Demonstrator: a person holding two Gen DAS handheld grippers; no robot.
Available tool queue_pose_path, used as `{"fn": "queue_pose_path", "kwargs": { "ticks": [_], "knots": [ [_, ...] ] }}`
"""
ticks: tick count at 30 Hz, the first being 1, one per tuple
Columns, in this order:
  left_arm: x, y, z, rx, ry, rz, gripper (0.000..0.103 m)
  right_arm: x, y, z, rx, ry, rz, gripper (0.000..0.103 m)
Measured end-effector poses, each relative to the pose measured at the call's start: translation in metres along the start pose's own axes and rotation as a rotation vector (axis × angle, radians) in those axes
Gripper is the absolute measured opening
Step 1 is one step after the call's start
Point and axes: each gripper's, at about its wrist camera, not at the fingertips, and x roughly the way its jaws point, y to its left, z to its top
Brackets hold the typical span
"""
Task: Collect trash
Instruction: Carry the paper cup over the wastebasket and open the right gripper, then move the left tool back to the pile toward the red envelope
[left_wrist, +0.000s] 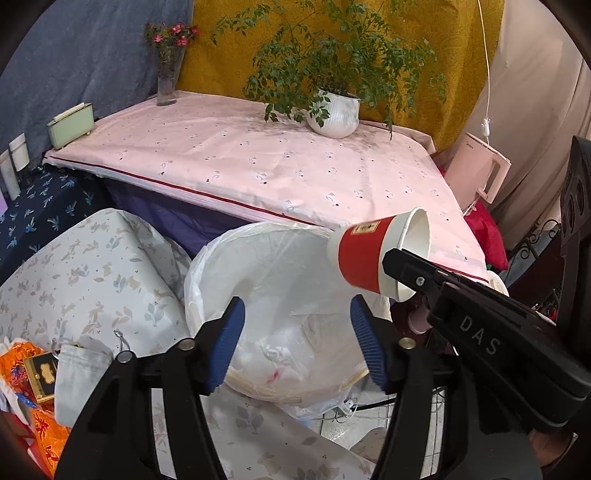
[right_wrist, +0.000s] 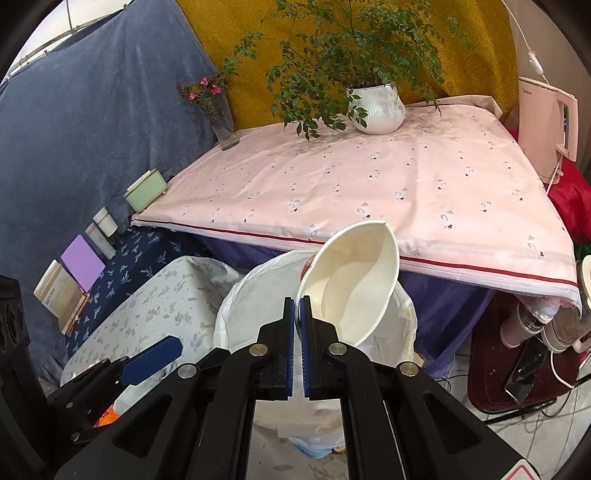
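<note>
Right tool (right_wrist: 298, 306) pinches the cup (right_wrist: 351, 284) by its rim over the bin (left_wrist: 273, 306). Left tool (left_wrist: 295, 343) is spread, empty; only its view shows tissue (left_wrist: 277, 354) inside.

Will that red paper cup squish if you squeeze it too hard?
Probably. The paper cup already looks pinched out of round where the right gripper clamps its rim. It seems empty, so likely very light. Laid sideways, it would probably roll.

Red-and-white paper cup (left_wrist: 364, 258), pink tablecloth (left_wrist: 258, 162) — tiny motifs, white pot (left_wrist: 336, 114)
</note>
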Motion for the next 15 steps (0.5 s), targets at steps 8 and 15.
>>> {"fn": "queue_pose_path", "kwargs": {
  "ticks": [8, 15],
  "knots": [
    [0.0, 0.016, 0.001, -0.035, 0.002, 0.015, 0.058, 0.003, 0.008, 0.002, -0.005, -0.003, 0.002, 0.006],
    [-0.011, 0.033, -0.003, -0.074, -0.003, 0.041, 0.06, -0.002, 0.018, 0.0, -0.018, -0.003, 0.006, 0.011]
  ]
}}
